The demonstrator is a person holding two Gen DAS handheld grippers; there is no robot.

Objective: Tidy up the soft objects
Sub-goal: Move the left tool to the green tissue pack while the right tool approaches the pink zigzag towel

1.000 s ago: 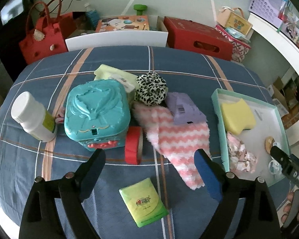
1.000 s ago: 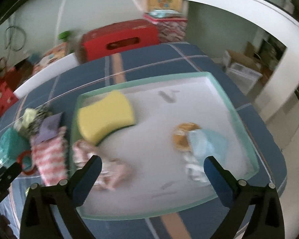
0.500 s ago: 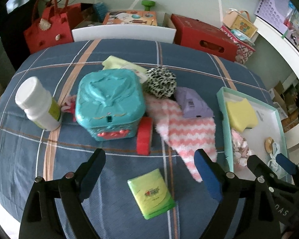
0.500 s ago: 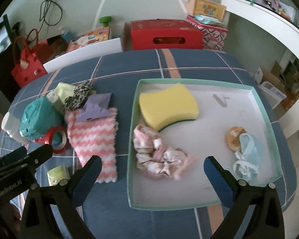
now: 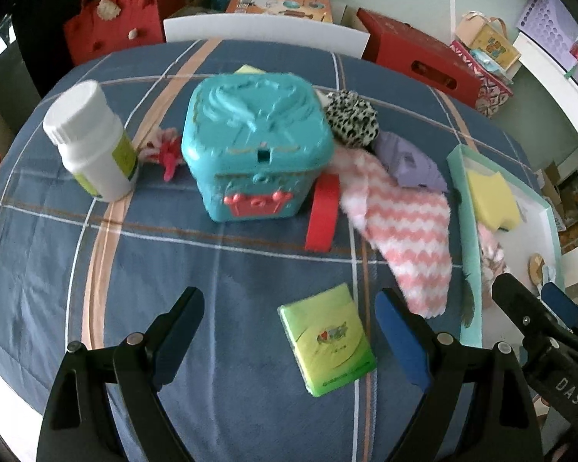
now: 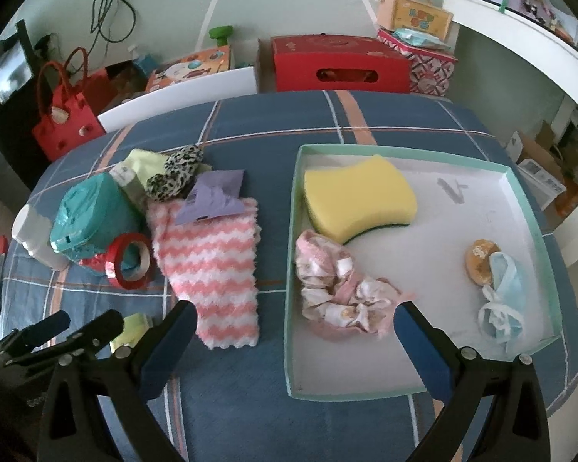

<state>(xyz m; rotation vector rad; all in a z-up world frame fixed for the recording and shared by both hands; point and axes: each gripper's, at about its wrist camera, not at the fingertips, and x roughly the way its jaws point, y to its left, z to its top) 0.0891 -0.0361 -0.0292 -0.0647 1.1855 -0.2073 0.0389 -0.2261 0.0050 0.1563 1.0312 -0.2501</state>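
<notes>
A green-rimmed tray holds a yellow sponge, a pink scrunchie, a blue face mask and a brown puff. A pink-and-white cloth lies left of the tray, also seen in the left wrist view. A leopard scrunchie and a purple packet lie behind it. A green tissue pack lies between my left gripper's open fingers. My left gripper is open and empty. My right gripper is open and empty over the tray's near-left edge.
A teal box, a red tape roll, a white bottle and a pink-red tuft stand on the blue plaid cloth. A red box, a red bag and a white board lie beyond the table.
My left gripper has moved forward and left, so the tissue pack and teal box loom nearer. My right view has swung left, from the tray to the tray plus the cloth.
</notes>
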